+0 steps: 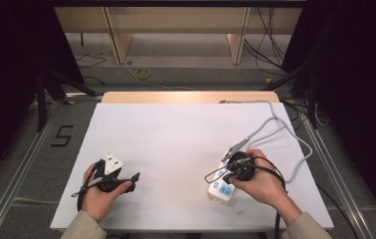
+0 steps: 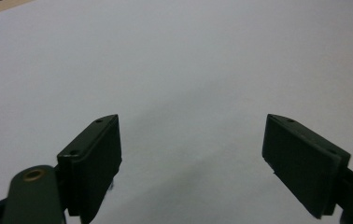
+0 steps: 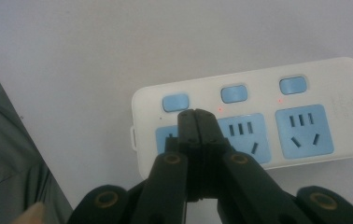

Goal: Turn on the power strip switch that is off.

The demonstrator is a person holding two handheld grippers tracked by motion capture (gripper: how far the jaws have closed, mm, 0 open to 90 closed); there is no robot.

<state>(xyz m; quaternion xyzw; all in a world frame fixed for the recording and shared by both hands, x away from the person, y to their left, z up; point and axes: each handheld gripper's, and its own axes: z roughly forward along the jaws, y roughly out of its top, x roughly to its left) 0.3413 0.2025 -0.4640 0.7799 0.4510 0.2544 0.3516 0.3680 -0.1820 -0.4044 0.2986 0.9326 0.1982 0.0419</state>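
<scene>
Strip (image 3: pixel 254 123), a white power strip with three blue sockets and three blue switches, lies flat near the front right corner of the surface (image 1: pixel 176 134); its grey cord (image 1: pixel 280 127) loops away toward the back edge. In the right gripper view two small red lamps glow, one beside the middle switch (image 3: pixel 234 93) and one beside the far switch (image 3: pixel 292 85). No lamp can be made out by the near switch (image 3: pixel 175 102), though the claw tips cover part of that spot.

The work looks to be switching the sockets one by one with the claw tips. Judging by the lamps, two switches are in one state and the near one is either different or hidden, so the job seems partway through; which way it runs cannot be told from this moment alone.

The right claw (image 3: pixel 196 115) has its jaws pressed together, nothing between them, and their joined tip sits just below the near switch, over the top edge of the near socket. Whether it touches the strip or hovers just above it is unclear. The right hand (image 1: pixel 258 184) holds it above the strip.

The left claw (image 2: pixel 191 158) is spread wide and empty, with bare surface between the jaws. It rests well apart from the strip, near the front left of the surface, in the left hand (image 1: pixel 101 196).
</scene>
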